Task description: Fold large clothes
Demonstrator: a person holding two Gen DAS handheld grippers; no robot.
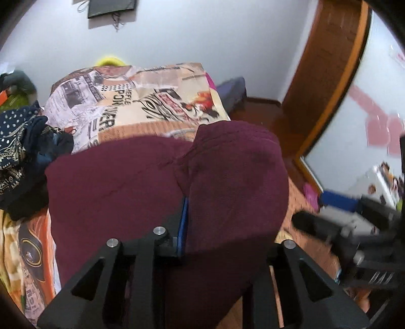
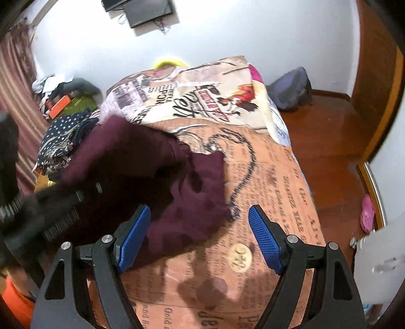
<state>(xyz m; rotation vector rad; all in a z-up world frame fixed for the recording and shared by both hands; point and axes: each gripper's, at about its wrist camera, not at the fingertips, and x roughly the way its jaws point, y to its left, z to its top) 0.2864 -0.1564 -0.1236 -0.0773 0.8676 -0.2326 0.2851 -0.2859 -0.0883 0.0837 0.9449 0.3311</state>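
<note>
The left hand-held gripper (image 1: 188, 200) pinches the maroon garment (image 2: 162, 182), which lies at ten o'clock from the right hand-held gripper (image 2: 200, 235), wide open and empty over the bed (image 2: 278, 177).

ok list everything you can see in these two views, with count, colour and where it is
Maroon garment: one, dark maroon, on the bed, draped over the left gripper.
Bedspread: one, orange-tan with newspaper print, covering the bed.
Printed blanket: one, cream with graphics, at the far end of the bed.
Clothes pile: one heap, navy with white dots and patterns, left edge of the bed.
Backpack: one, dark blue-grey, on the floor by the far wall.
Pink shoe: one, pink, on the wooden floor, right.
Wall screen: one, black, high on the wall.
Left gripper: black with blue pads, in the garment's fold.
Right gripper: black with blue pads, open over the bed.
</note>
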